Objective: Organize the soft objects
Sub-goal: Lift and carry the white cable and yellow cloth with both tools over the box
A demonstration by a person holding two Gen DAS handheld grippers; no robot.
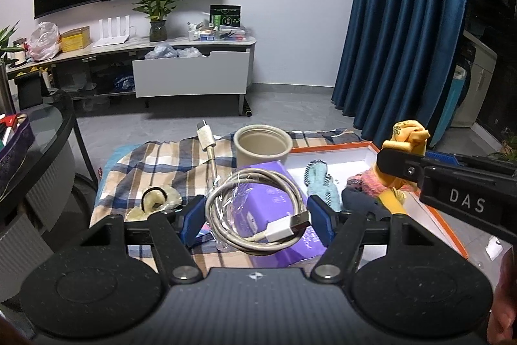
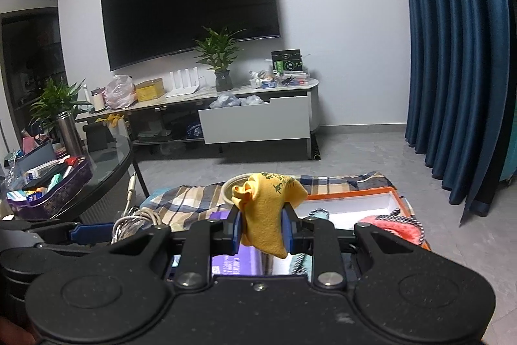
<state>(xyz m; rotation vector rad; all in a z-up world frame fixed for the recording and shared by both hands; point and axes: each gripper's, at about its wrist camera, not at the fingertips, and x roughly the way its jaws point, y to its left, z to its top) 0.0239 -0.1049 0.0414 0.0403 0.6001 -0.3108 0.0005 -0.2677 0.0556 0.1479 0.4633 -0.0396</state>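
My left gripper (image 1: 257,217) is shut on a coiled white USB cable (image 1: 255,209) and holds it above a purple box (image 1: 274,215). My right gripper (image 2: 262,231) is shut on a yellow cloth (image 2: 266,209), lifted over the orange-rimmed white box (image 2: 355,206); the cloth also shows in the left wrist view (image 1: 407,138). In that box (image 1: 352,157) lie a light blue sock (image 1: 320,180), a pink knitted piece (image 1: 365,183) and a dark item (image 1: 358,199). A cream bundle with a black hair tie (image 1: 155,199) lies on the plaid cloth (image 1: 155,164).
A beige cup (image 1: 262,147) stands behind the purple box. A glass table (image 2: 97,170) with a purple tray of items is at the left. A TV stand (image 2: 255,115) with an open drawer is at the far wall; blue curtains (image 2: 452,54) hang at the right.
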